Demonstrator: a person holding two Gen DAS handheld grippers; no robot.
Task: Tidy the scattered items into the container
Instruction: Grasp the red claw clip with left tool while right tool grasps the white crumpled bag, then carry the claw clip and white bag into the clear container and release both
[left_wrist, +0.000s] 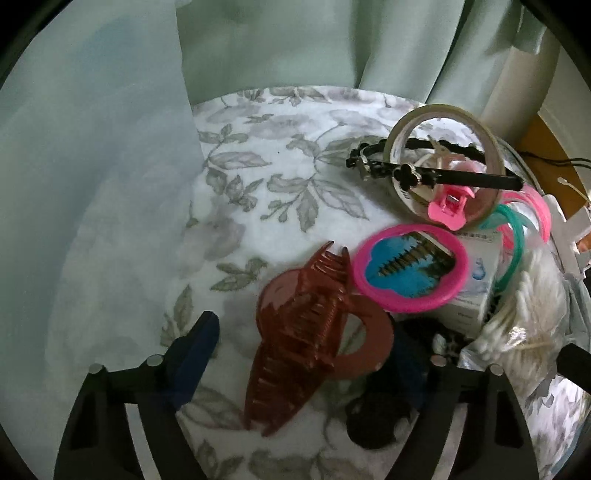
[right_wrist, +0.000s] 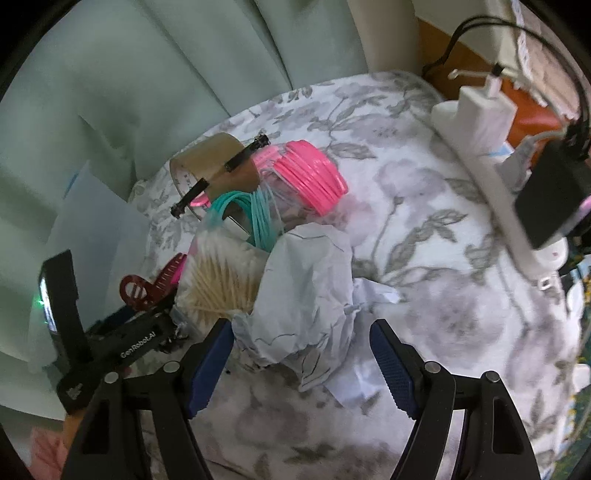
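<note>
A flowered blanket (left_wrist: 258, 177) holds the mess. The left claw (left_wrist: 306, 354) opens wide around the brown hair clip (left_wrist: 295, 332), ready to grab it. The right claw (right_wrist: 301, 365) waits, wide open, by crumpled paper (right_wrist: 306, 295).

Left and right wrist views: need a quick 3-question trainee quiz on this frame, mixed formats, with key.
1. True or false: the left claw is shut on the brown hair claw clip.
2. Multiple choice: what lies between the open fingers of the right claw? A) crumpled pale paper B) pink coil bundle C) tape roll
3. Fill in: the black headband passes through the ____ in the left wrist view.

Key: 1 false, it is open with the clip between its fingers; 2 A; 3 tape roll.
</note>
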